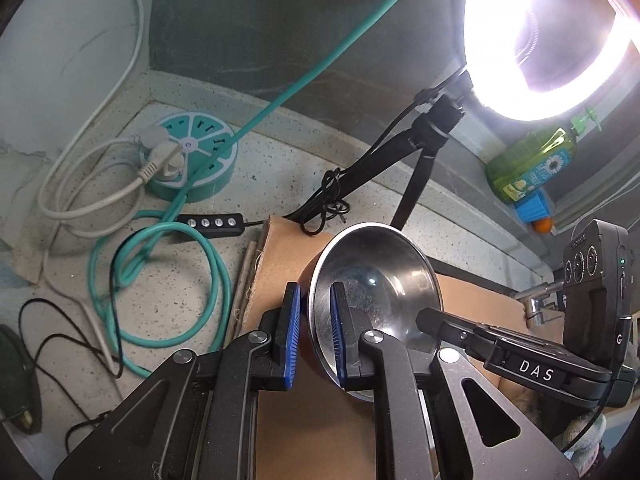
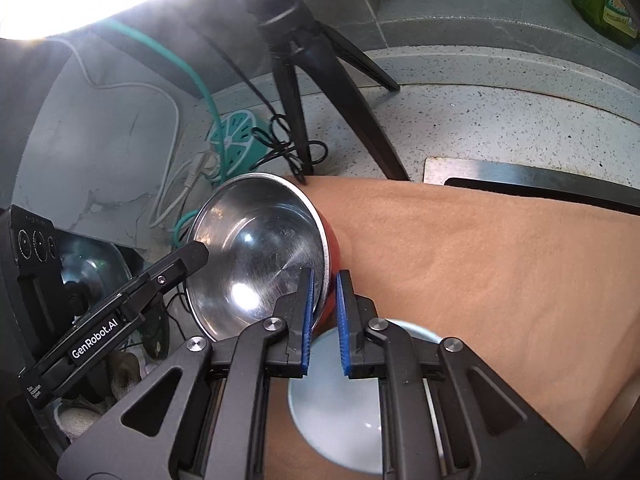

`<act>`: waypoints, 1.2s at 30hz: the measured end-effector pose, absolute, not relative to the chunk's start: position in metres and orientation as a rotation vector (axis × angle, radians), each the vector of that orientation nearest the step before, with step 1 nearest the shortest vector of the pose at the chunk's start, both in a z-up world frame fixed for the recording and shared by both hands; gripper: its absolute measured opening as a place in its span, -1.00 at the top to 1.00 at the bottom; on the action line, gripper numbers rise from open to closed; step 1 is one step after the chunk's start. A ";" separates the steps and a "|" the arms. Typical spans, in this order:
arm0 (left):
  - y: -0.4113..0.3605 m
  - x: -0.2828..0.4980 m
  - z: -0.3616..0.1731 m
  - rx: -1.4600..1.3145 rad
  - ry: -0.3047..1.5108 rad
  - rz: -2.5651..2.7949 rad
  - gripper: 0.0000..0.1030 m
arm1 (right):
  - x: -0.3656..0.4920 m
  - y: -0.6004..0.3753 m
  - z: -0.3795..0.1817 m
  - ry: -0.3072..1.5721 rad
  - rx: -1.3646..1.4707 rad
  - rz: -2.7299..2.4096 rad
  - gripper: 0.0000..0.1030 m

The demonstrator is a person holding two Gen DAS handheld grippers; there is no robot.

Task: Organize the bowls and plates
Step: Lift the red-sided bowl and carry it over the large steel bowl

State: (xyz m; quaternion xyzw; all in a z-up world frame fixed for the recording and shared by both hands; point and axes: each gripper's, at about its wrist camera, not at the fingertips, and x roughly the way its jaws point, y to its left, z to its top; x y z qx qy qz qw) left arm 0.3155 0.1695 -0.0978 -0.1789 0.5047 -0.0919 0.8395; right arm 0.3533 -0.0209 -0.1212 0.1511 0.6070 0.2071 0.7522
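Above the tan mat, both grippers pinch one steel bowl. The left gripper clamps one rim; the right gripper clamps the opposite rim.

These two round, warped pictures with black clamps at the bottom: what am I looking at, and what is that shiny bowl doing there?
No robot arm here: a person holds a two-fingered tool in each hand, each carrying a wide-angle camera looking along its fingers. One picture comes from the left tool, the other from the right tool. Both pinch opposite sides of one steel bowl with a red outside, tilted above a tan cloth. A pale plate lies on the cloth below. On the speckled counter are a teal power strip, cables and a ring light on a tripod.
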 end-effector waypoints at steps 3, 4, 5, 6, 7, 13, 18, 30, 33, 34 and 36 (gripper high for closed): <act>0.171 0.306 -0.088 -0.377 1.046 -0.195 0.75 | 0.344 -0.022 -0.107 1.307 0.336 0.473 0.79; 0.172 0.302 -0.085 -0.376 1.039 -0.195 0.75 | 0.341 -0.022 -0.104 1.302 0.340 0.478 0.79; 0.173 0.299 -0.082 -0.375 1.034 -0.196 0.75 | 0.338 -0.023 -0.100 1.296 0.344 0.484 0.79; 0.173 0.295 -0.078 -0.376 1.027 -0.196 0.75 | 0.333 -0.024 -0.095 1.289 0.346 0.490 0.79; 0.173 0.291 -0.075 -0.377 1.020 -0.197 0.75 | 0.330 -0.025 -0.091 1.285 0.348 0.495 0.79; 0.169 0.264 -0.053 -0.370 0.974 -0.203 0.75 | 0.306 -0.030 -0.069 1.261 0.342 0.525 0.79; 0.164 0.242 -0.037 -0.362 0.942 -0.205 0.75 | 0.281 -0.036 -0.047 1.242 0.340 0.555 0.79; 0.134 0.199 -0.001 -0.331 0.883 -0.225 0.75 | 0.240 -0.071 -0.005 1.189 0.331 0.590 0.79; 0.119 0.190 0.004 -0.325 0.879 -0.238 0.75 | 0.232 -0.086 0.001 1.181 0.332 0.589 0.79; 0.114 0.188 0.005 -0.323 0.879 -0.242 0.75 | 0.231 -0.091 0.003 1.180 0.332 0.587 0.79; 0.102 0.183 0.006 -0.319 0.878 -0.256 0.75 | 0.226 -0.105 0.004 1.177 0.338 0.582 0.78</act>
